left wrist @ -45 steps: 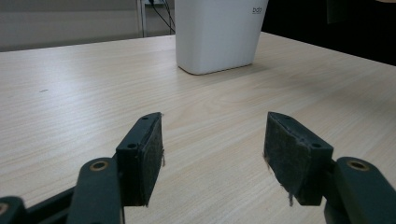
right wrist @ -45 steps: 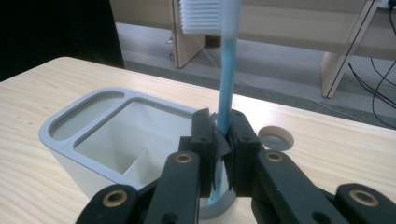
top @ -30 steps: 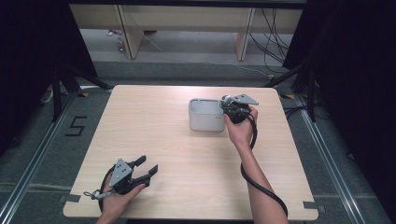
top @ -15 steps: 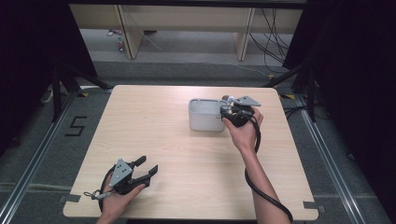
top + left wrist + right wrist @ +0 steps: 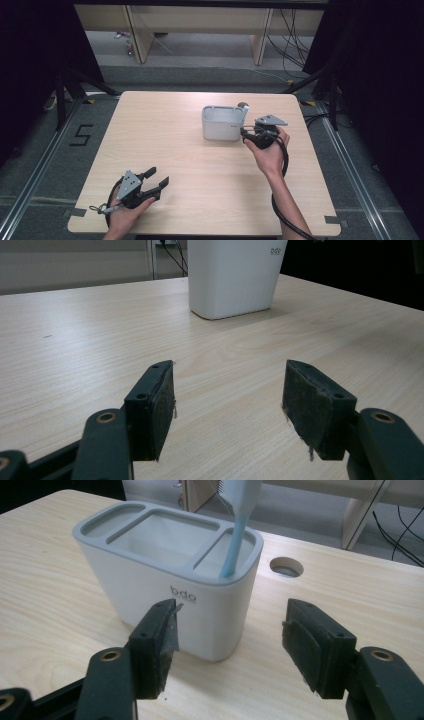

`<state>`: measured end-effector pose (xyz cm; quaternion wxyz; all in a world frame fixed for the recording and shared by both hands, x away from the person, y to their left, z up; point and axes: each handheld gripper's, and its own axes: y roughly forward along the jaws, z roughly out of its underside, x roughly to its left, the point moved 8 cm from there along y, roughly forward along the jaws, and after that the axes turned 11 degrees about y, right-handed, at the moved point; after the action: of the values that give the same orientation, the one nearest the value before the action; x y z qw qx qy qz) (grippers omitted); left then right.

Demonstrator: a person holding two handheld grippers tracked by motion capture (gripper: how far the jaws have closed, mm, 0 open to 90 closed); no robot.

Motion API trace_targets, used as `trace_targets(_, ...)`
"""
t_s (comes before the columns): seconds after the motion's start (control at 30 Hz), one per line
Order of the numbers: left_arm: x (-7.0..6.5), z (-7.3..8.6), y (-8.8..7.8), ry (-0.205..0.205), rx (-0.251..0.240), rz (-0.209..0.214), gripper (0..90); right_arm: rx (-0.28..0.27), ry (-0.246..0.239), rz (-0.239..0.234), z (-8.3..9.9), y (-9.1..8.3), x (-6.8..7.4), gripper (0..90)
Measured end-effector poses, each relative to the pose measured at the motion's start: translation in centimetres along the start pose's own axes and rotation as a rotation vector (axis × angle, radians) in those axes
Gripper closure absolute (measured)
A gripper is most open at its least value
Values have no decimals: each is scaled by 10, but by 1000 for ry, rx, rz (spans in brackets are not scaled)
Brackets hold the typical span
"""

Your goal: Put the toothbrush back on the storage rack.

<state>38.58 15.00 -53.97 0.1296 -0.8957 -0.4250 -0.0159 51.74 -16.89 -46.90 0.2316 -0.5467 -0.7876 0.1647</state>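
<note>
While the right hand-held gripper has just been opening, empty, beside the holder, its light, slippery toothbrush suits a mid-handle pinch; the left hand-held gripper gapes too.

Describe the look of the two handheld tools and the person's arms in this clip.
Both tools are black with two jaws ending in flat, dark, worn pads. The left tool and the right tool each carry a grey three-cornered plate on top, and each trails a black cable, the right one's running along the forearm. The forearms are bare, with no sleeves in view.
</note>
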Motion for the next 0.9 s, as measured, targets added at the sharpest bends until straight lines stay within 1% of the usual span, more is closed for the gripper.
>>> trace_targets(0.03,0,0,0,1,-1,0,371,-4,-1,-1,2,-2,0,397)
trace_targets(0.07,0,0,0,-1,-3,0,371,-5,-16,-12,3,-6,0,400)
trace_targets(0.1,0,0,0,1,-3,0,371,-5,-16,-12,3,-6,0,400)
trace_targets(0.13,0,-1,1,8,-19,6,371,-16,-6,0,4,-7,1,402)
trace_targets(0.17,0,0,-1,-6,2,-1,371,-17,-18,4,5,-10,0,404)
trace_targets(0.2,1,0,-1,-4,-4,0,371,6,-5,-3,8,-13,2,407)
trace_targets(0.23,0,0,-1,-6,-2,-1,371,-13,-23,-5,8,-15,1,409)
trace_targets(0.27,0,0,0,-4,-2,0,370,-7,-18,-4,10,-17,1,410)
trace_targets(0.3,0,-1,0,6,-10,3,370,-24,-46,-6,9,-17,0,411)
trace_targets(0.33,0,0,0,4,-8,1,371,-10,-38,-5,12,-20,1,412)
trace_targets(0.37,0,-1,0,9,-10,3,371,-31,-45,-12,12,-19,1,412)
trace_targets(0.4,0,-1,1,8,-21,6,371,-12,-29,-19,15,-21,2,413)
trace_targets(0.43,0,0,-1,-6,3,-3,371,-9,-22,-15,19,-23,2,413)
trace_targets(0.5,0,0,-1,-5,-2,-1,371,-10,-30,-16,21,-25,2,415)
trace_targets(0.53,0,0,-1,-3,-2,0,371,0,-24,-15,26,-28,1,419)
trace_targets(0.57,0,0,-1,-3,-2,0,371,0,-24,-15,26,-28,1,419)
trace_targets(0.6,0,0,-1,-4,-3,0,371,-5,-22,-28,27,-29,2,421)
trace_targets(0.63,0,0,-1,-4,-3,-1,371,-18,-38,-15,28,-30,-1,423)
trace_targets(0.67,0,0,-1,-6,-2,-1,371,-3,-27,-22,31,-32,0,426)
trace_targets(0.7,0,0,-1,-5,-2,-1,371,-8,-55,-15,32,-33,-3,429)
trace_targets(0.73,0,0,-1,-4,-2,-1,371,-11,-52,-20,35,-34,-2,434)
trace_targets(0.77,0,-1,1,8,-20,4,371,-4,-40,-29,39,-36,-1,437)
trace_targets(0.8,0,0,-1,-2,-1,-2,371,5,-54,-25,42,-37,-3,440)
trace_targets(0.83,0,0,0,0,-4,0,371,-3,-45,-30,45,-38,-2,446)
trace_targets(0.87,0,0,0,3,-3,0,371,1,-61,-41,52,-38,-4,450)
trace_targets(0.9,0,0,-1,0,-2,-1,371,1,-61,-41,52,-38,-4,450)
